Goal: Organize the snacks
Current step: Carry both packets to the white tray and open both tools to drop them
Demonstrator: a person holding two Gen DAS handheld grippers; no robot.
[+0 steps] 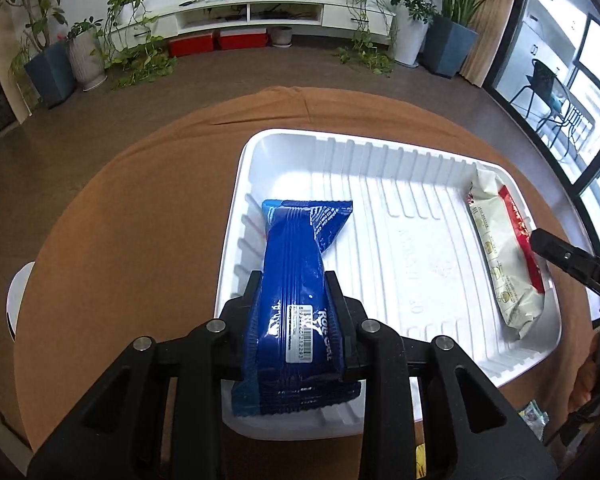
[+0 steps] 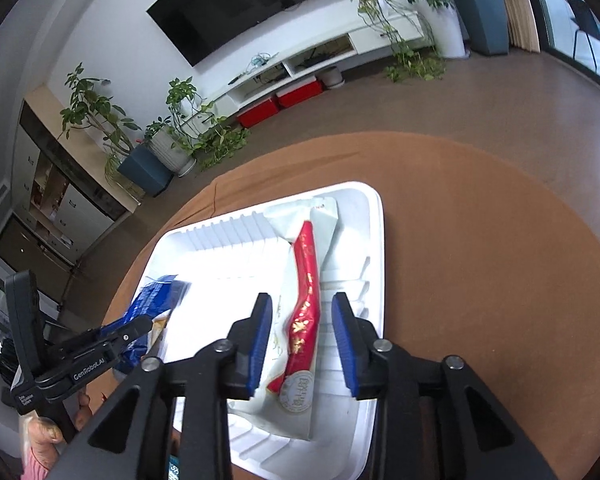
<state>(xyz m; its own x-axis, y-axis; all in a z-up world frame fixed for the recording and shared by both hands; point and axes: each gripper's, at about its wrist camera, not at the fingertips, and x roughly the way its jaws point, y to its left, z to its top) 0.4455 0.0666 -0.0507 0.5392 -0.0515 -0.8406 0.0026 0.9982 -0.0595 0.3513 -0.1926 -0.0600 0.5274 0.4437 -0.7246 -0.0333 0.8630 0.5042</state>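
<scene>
The cream-and-red snack packet [image 2: 300,320] is already lying along the right side of the white ribbed tray [image 1: 380,152], so one item looks placed. The left gripper [image 1: 294,292] is clenching the blue snack packet [image 1: 292,264] over the tray's left side, not yet released. The right gripper [image 2: 300,316] is hovering spread wide above the placed packet, apparently touching nothing. More snacks may be waiting at the table edge.

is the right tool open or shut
Open. The right tool has its two blue-padded fingers spread apart over the white and red snack pack, which lies in the white tray, touching neither finger.
</scene>
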